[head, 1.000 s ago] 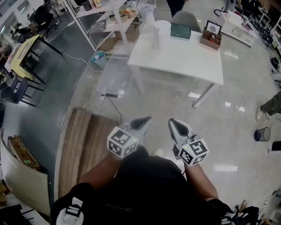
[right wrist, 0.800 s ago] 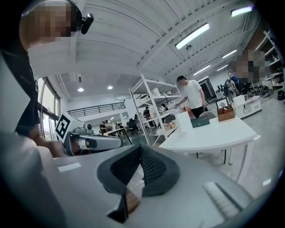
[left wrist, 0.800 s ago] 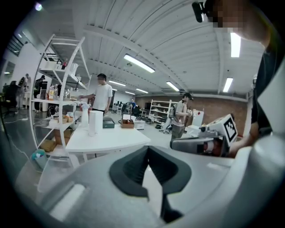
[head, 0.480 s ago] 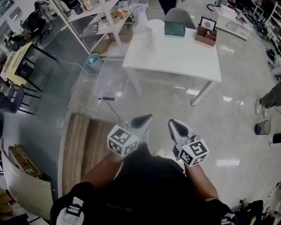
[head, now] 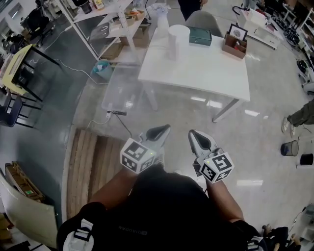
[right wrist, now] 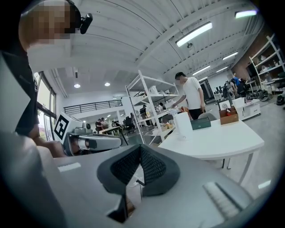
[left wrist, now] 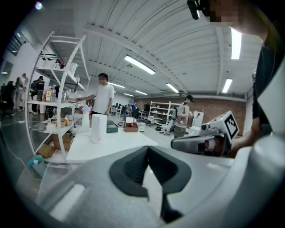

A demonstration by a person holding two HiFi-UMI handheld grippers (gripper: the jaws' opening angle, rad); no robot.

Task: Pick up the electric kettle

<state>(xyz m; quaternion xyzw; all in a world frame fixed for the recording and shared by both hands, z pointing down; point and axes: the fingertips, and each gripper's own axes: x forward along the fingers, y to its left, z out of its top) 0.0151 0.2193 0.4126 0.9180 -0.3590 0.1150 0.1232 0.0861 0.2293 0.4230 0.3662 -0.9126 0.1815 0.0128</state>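
A tall white cylindrical kettle (head: 177, 37) stands upright near the far left corner of the white table (head: 206, 73). It also shows as the kettle (left wrist: 99, 128) in the left gripper view and the kettle (right wrist: 182, 126) in the right gripper view. My left gripper (head: 163, 130) and right gripper (head: 193, 134) are held side by side over the floor, well short of the table. Both point toward it. The left gripper (left wrist: 148, 151) is shut with nothing between its jaws. The right gripper (right wrist: 140, 149) is shut with nothing in it too.
On the table are a spray bottle (head: 159, 14), a green box (head: 200, 36) and a wooden box (head: 234, 46). A person (left wrist: 103, 95) stands by the white shelving rack (head: 113, 19). A clear bin (head: 122, 90), a power strip (head: 115, 112) and a wooden pallet (head: 93, 162) lie left of my path.
The floor, pallet and power strip have slid down the head view as the person moves toward the table. Both grippers stay shut, side by side.
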